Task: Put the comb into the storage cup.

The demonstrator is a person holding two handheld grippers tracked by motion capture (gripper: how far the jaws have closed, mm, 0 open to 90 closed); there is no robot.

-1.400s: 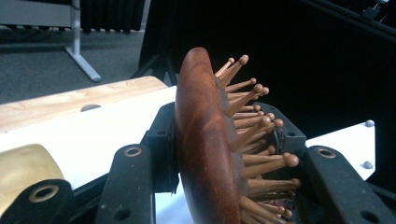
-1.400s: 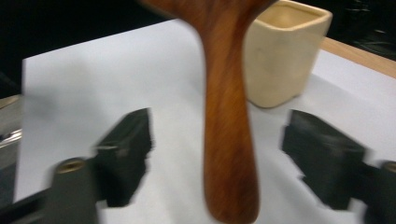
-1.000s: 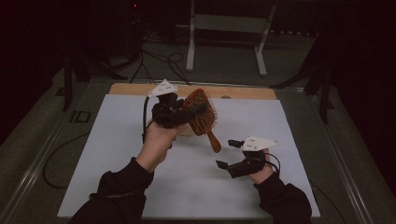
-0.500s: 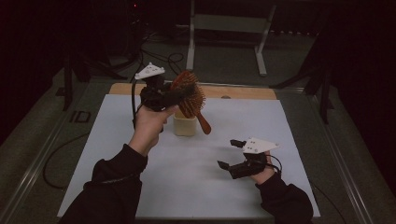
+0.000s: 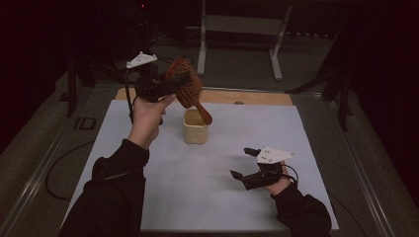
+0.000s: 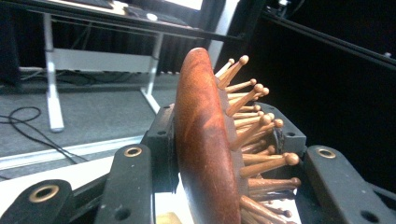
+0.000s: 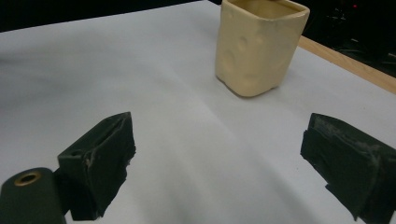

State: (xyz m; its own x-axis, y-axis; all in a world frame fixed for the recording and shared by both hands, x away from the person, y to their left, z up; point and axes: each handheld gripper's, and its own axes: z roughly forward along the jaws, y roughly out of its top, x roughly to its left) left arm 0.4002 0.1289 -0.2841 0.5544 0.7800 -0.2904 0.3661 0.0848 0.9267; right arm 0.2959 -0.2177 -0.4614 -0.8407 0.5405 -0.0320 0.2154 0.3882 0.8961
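Note:
A reddish wooden hairbrush (image 5: 185,85) with peg bristles hangs in the air over the far middle of the table. My left gripper (image 5: 170,86) is shut on its head. Its handle slopes down to the right, and the tip sits at the mouth of a cream ceramic cup (image 5: 195,131). In the left gripper view the brush (image 6: 201,140) stands edge-on between the jaws, bristles to the right. My right gripper (image 5: 240,162) rests low on the white sheet at the near right, open with nothing between its jaws. In the right gripper view the cup (image 7: 257,46) stands beyond the gripper (image 7: 219,154).
A white sheet (image 5: 222,197) covers the table, with a wooden strip (image 5: 257,97) along its far edge. Behind the table stands a metal frame (image 5: 237,29). Cables (image 5: 59,168) lie on the floor at the left.
My left hand has carried the brush up and away toward the far left. The brush handle now points down at the cup. The right gripper has stayed put.

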